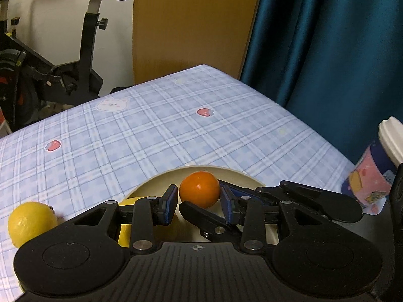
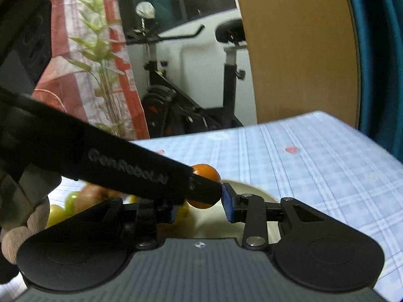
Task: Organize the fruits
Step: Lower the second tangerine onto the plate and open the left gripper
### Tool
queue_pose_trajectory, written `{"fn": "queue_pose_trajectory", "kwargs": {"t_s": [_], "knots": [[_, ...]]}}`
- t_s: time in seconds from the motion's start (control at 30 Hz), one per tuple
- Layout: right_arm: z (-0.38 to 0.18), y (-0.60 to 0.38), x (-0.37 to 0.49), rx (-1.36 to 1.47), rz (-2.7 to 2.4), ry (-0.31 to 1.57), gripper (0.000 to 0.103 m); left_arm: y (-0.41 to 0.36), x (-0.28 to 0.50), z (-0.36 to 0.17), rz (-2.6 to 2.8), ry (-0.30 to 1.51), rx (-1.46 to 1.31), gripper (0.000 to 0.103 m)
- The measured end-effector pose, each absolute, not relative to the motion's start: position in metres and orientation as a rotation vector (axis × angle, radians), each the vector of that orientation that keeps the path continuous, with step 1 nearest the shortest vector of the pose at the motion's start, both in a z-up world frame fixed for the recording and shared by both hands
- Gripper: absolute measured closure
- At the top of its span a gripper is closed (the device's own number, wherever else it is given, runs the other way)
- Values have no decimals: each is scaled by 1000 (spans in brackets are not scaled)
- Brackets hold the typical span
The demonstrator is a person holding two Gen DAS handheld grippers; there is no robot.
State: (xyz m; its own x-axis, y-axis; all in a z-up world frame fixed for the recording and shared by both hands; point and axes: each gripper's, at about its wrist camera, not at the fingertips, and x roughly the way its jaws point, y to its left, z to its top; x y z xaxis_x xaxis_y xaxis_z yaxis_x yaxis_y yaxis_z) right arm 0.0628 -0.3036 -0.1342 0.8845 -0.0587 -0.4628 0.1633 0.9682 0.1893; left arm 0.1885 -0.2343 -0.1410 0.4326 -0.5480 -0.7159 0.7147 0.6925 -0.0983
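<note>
A small orange (image 1: 199,188) hangs over a cream plate (image 1: 234,173). My left gripper (image 1: 199,197) is shut on it, with a blue pad on each side. The right gripper's black fingers (image 1: 206,219) come in from the right and close around the same orange, one below it and one behind. In the right wrist view the orange (image 2: 207,173) sits between my right gripper's (image 2: 200,207) pads. The left gripper's finger (image 2: 151,173) crosses in front and hides the left pad. One lemon (image 1: 30,222) lies on the cloth, and another lemon (image 1: 128,201) peeks out by the plate's left rim.
Green and reddish apples (image 2: 75,198) lie left of the plate (image 2: 254,188), near a hand (image 2: 15,236). A lidded pink cup (image 1: 372,181) stands at the table's right edge. An exercise bike (image 1: 50,75), a wooden board and a blue curtain stand beyond the checked tablecloth (image 1: 151,130).
</note>
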Motion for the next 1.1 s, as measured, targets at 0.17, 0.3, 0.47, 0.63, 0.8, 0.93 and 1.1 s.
{"fn": "queue_pose_trajectory", "kwargs": {"t_s": [0.17,0.3,0.47,0.63,0.8,0.93,1.1], "knots": [[-139,-308,68,236,-116,495,66,-237,192,-143,-785,794,236,63],[-141,-307,67,243,-116,506,66,-239,196,-145,-781,793,245,63],[-143,-306,62,243,-123,510,66,-241,196,-147,-777,788,246,63],[-143,-306,62,234,-133,509,65,-239,194,-147,-778,784,241,58],[-141,-305,61,215,-150,472,58,-234,188,-141,-792,787,243,47],[-140,-302,50,208,-145,437,57,-226,176,-131,-791,754,249,39],[-135,-290,35,180,-99,383,57,-190,165,-113,-767,717,166,38]]}}
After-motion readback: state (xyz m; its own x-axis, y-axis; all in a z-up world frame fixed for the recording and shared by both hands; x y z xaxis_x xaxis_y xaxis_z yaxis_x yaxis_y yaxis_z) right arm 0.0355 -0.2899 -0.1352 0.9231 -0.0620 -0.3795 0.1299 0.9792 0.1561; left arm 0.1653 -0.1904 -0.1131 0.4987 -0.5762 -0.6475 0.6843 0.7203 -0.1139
